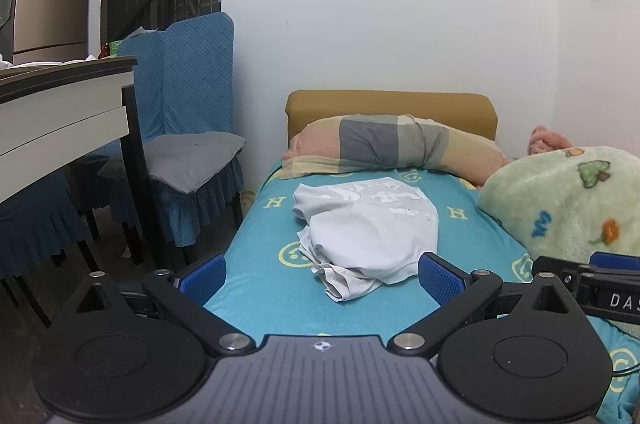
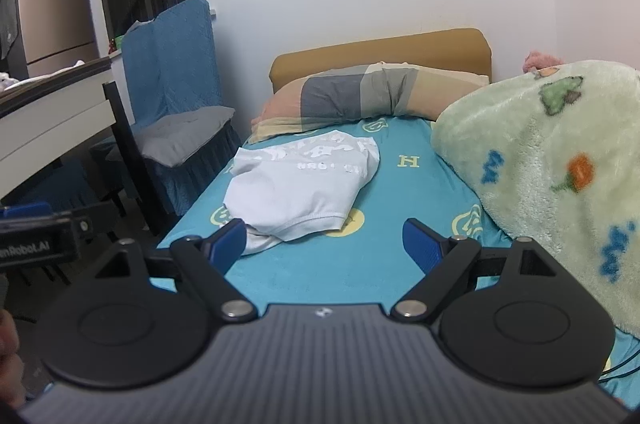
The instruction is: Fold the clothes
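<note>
— Where do we see the crumpled white printed T-shirt [image 1: 366, 228]?

— On the turquoise patterned bedsheet [image 1: 260, 264], just before the checked pillow [image 1: 392, 146].

— And our tongs?

— Our left gripper [image 1: 322, 274] and right gripper [image 2: 324, 244] both stand spread wide, holding nothing, near the shirt's closest edge.

So there's one white T-shirt [image 1: 366, 224] lying crumpled in a loose heap, not folded at all. It's got a faded white print with some lettering across the far half, too washed out to read. The near hem is bunched up, with a rumpled bit poking out at the near left. It sits mid-bed on the turquoise sheet [image 1: 256, 224], just short of the pillow [image 1: 392, 144].
</note>
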`<state>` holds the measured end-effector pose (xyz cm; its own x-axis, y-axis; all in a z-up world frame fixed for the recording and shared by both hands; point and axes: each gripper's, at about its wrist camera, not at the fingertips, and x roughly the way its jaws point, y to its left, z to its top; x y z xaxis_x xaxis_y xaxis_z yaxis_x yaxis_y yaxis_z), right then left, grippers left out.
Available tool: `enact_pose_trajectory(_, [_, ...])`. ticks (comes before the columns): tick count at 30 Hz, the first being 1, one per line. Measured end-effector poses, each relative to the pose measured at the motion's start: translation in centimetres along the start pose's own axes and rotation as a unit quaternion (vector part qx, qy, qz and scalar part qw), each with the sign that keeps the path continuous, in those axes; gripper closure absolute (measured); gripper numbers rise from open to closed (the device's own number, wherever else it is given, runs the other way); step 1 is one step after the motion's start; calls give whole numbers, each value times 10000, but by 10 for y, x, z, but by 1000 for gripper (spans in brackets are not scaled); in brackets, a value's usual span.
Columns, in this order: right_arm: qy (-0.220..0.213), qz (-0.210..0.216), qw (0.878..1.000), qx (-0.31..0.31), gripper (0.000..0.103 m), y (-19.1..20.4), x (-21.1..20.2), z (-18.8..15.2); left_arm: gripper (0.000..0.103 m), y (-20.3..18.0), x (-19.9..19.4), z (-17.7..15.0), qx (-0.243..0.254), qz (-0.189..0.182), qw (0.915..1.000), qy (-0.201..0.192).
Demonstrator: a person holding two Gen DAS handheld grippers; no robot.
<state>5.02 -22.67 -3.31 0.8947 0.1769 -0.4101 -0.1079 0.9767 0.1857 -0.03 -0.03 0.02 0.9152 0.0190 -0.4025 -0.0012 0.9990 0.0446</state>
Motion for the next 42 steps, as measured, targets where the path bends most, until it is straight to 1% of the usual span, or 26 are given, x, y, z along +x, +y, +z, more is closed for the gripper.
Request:
enact_pose_trajectory(4, [23,51,10000,45,16,2,0,1,0,0,-3,-2,15,-15,10000,-72])
enact_pose_trajectory(7, [16,100,9999,97,16,0,-2,2,0,-2,-1,-6,57,-2,10000,-23])
enact_pose_trajectory(9, [32,46,9999,86,16,2,-3,1,0,-4,1,-9,85,8,10000,14])
enact_pose_trajectory(12, [27,59,9999,145,16,-1,0,0,0,-3,0,0,26,-35,10000,63])
enact_pose_trajectory(20, [46,24,9998,211,16,-5,3,-1,0,-7,3,-3,55,11,9999,120])
enact_pose_trajectory(23, [13,47,9998,214,16,-6,2,0,0,-9,5,-5,59,24,9999,118])
enact_pose_trajectory(27, [-131,2,9999,43,16,-2,-2,1,0,-10,7,-6,-21,38,9999,139])
enact_pose_trajectory(30, [-187,62,9998,76,16,-3,-4,2,0,-6,6,-6,-187,-14,9998,54])
enact_pose_trajectory(34, [-184,55,9998,114,16,-5,-3,3,0,-5,3,-5,-197,77,9997,-82])
enact_pose_trajectory(37, [-144,79,9998,138,16,-6,-1,1,0,-7,4,-5,-174,104,9998,-88])
enact_pose_trajectory(39, [-136,100,9997,169,16,-7,0,0,0,-7,3,-6,-213,19,9997,-130])
enact_pose_trajectory(42, [-124,152,9996,196,16,-9,5,0,0,-9,4,-9,-265,-8,9996,-120])
